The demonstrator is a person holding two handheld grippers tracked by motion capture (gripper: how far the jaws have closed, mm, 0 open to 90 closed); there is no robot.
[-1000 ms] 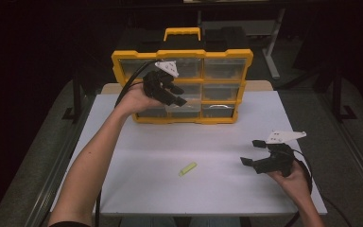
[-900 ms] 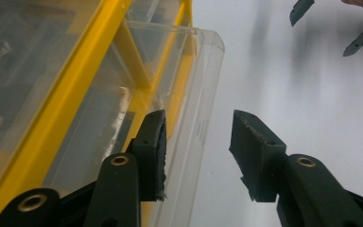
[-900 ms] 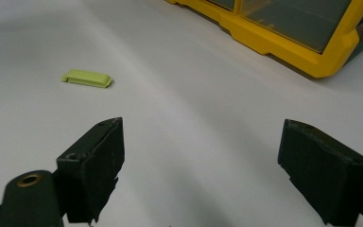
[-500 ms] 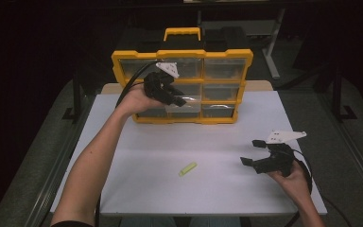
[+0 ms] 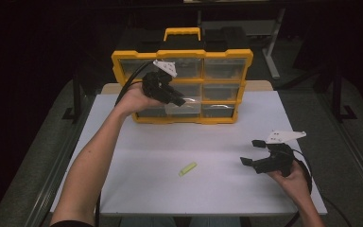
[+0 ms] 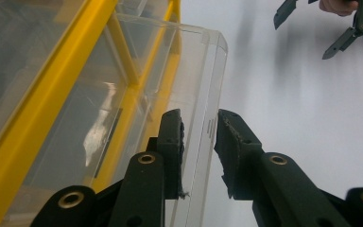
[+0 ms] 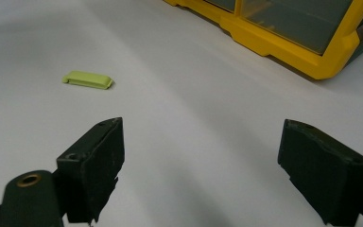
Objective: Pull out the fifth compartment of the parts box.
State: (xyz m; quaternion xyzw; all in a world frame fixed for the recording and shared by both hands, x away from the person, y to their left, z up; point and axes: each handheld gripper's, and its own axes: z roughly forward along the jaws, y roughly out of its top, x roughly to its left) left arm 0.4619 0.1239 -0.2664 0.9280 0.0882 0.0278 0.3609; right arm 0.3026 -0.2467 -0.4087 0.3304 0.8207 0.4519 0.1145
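A yellow organizer with clear drawers stands upright at the table's far side. My left gripper is at its middle column, where one clear drawer sticks out a little. In the left gripper view the jaws have just been closing and now pinch the drawer's clear front wall between the pads. My right gripper rests low over the table at the near right, open and with nothing between its fingers. A small lime-green flat piece lies on the white table, left of the right gripper.
The white tabletop stretches between the organizer and the near edge. The organizer's yellow corner shows ahead of the right gripper, with the green piece off to its left. Dark floor surrounds the table.
The left gripper's jaws have drawn together at the organizer's drawer. Both hands have stayed where they were.
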